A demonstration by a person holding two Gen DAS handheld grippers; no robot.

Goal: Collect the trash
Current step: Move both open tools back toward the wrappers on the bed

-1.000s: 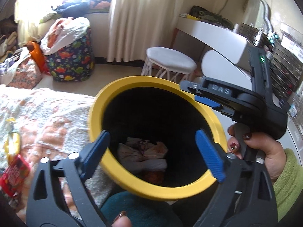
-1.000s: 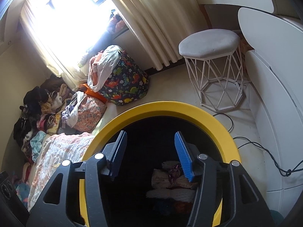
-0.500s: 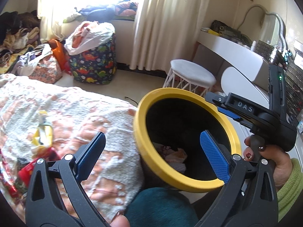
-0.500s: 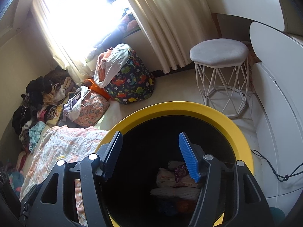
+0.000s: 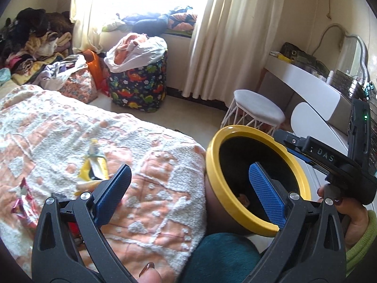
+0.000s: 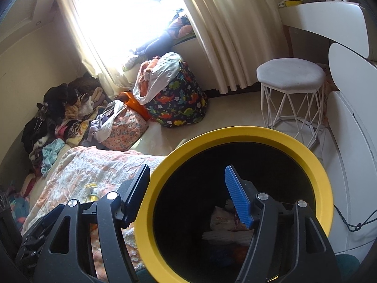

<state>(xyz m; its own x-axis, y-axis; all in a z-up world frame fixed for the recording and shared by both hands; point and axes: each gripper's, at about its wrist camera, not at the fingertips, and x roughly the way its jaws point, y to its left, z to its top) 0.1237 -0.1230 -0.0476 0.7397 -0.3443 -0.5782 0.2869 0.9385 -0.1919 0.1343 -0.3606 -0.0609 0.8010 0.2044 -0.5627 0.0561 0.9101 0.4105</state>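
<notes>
Yellow-rimmed black bin, peach-and-white blanket, dinosaur-print bag

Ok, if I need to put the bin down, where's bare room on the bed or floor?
Free: the blanket between the yellow wrapper and the bin, and the floor strip between the dinosaur bag and the stool. Crowded: the blanket's left side holds wrappers, and bags and clothes pile up under the window.
</notes>
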